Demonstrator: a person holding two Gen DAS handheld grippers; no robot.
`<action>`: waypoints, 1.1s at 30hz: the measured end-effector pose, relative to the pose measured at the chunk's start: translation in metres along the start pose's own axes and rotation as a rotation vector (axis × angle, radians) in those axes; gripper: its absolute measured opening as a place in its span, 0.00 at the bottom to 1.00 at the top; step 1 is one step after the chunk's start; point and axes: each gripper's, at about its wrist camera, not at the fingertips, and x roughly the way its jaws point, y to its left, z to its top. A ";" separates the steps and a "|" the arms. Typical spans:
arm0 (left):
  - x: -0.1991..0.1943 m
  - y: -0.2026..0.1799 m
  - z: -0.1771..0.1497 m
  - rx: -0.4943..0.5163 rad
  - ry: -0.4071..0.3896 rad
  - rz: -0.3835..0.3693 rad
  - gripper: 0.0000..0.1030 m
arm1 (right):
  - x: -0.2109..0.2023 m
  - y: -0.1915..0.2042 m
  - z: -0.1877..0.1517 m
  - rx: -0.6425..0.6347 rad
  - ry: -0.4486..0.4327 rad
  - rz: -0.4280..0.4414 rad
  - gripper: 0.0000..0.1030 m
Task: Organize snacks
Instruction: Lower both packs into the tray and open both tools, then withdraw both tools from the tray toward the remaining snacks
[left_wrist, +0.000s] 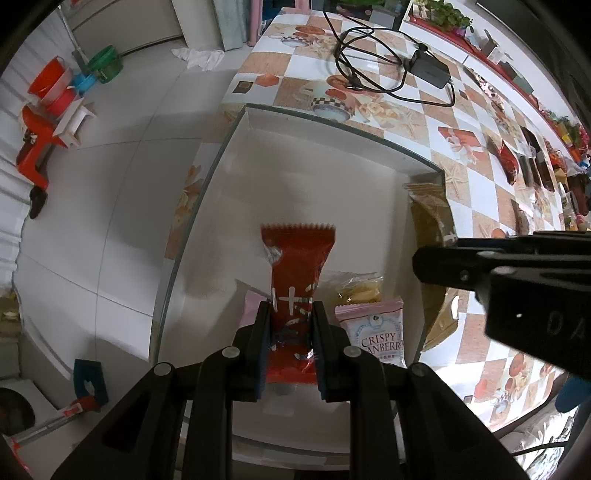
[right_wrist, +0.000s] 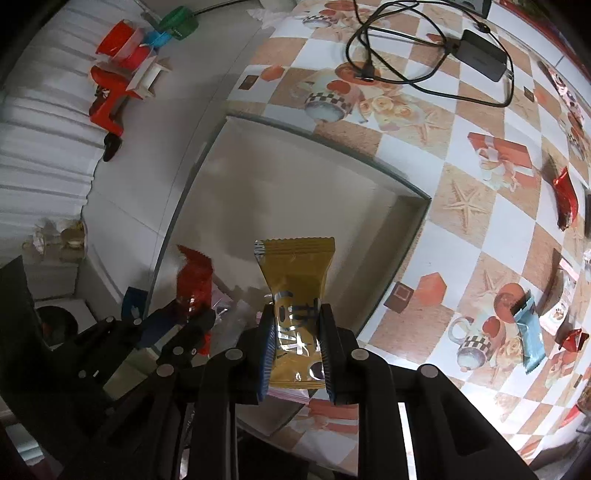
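Observation:
My left gripper (left_wrist: 291, 317) is shut on a red snack packet (left_wrist: 297, 273) and holds it over the white box (left_wrist: 258, 177) at the table's edge. A pink "Crispy Cranberry" packet (left_wrist: 376, 328) and a pale yellow packet (left_wrist: 360, 290) lie in the box. My right gripper (right_wrist: 297, 321) is shut on a yellow snack packet (right_wrist: 295, 280), also over the white box (right_wrist: 295, 173). In the right wrist view the left gripper (right_wrist: 177, 321) with its red packet (right_wrist: 194, 280) is at the left. In the left wrist view the right gripper (left_wrist: 480, 266) comes in from the right with the yellow packet (left_wrist: 432, 218).
Several loose snacks lie on the checked tablecloth (right_wrist: 480, 206) to the right: a red packet (right_wrist: 565, 199), a blue packet (right_wrist: 528, 332). A black charger with cable (left_wrist: 428, 68) lies at the far end. Red and green buckets (left_wrist: 59, 85) stand on the floor at left.

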 end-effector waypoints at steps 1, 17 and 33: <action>0.001 0.000 0.000 0.002 0.000 0.001 0.22 | 0.001 0.001 0.000 -0.005 0.004 -0.003 0.23; -0.006 -0.005 -0.002 -0.002 -0.021 0.041 0.77 | -0.004 -0.003 -0.004 0.004 -0.022 -0.046 0.87; -0.015 -0.028 -0.002 0.056 -0.037 0.054 0.77 | -0.011 -0.025 -0.016 0.031 -0.026 -0.085 1.00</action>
